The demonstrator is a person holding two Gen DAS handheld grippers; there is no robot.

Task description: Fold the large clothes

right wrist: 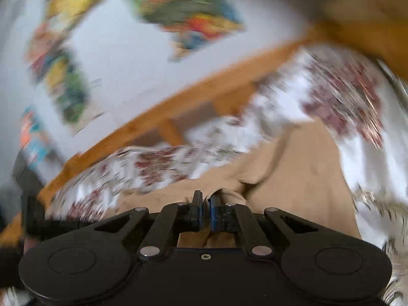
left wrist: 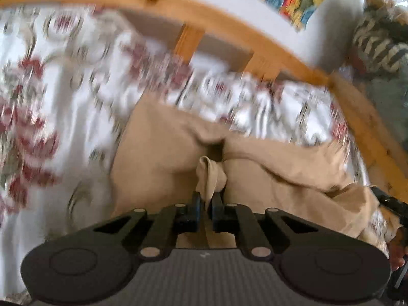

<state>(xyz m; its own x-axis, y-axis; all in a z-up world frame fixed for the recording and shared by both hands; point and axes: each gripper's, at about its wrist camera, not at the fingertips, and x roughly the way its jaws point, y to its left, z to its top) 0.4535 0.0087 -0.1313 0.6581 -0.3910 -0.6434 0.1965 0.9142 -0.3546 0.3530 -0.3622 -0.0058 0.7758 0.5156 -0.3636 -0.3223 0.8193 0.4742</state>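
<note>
A large tan garment (left wrist: 158, 153) lies on a bed with a white floral cover (left wrist: 63, 102). My left gripper (left wrist: 206, 199) is shut on a bunched fold of the tan garment, which sticks up between its fingers. In the right wrist view the same tan garment (right wrist: 306, 178) spreads ahead and to the right. My right gripper (right wrist: 206, 199) is shut on an edge of the garment. Both views are blurred by motion. The other gripper shows at the right edge of the left wrist view (left wrist: 390, 204).
A wooden bed frame (left wrist: 229, 30) with slats runs along the far edge of the bed, and shows in the right wrist view (right wrist: 178, 107). Colourful pictures (right wrist: 191, 17) hang on the white wall behind. A striped item (left wrist: 377, 43) lies beyond the bed corner.
</note>
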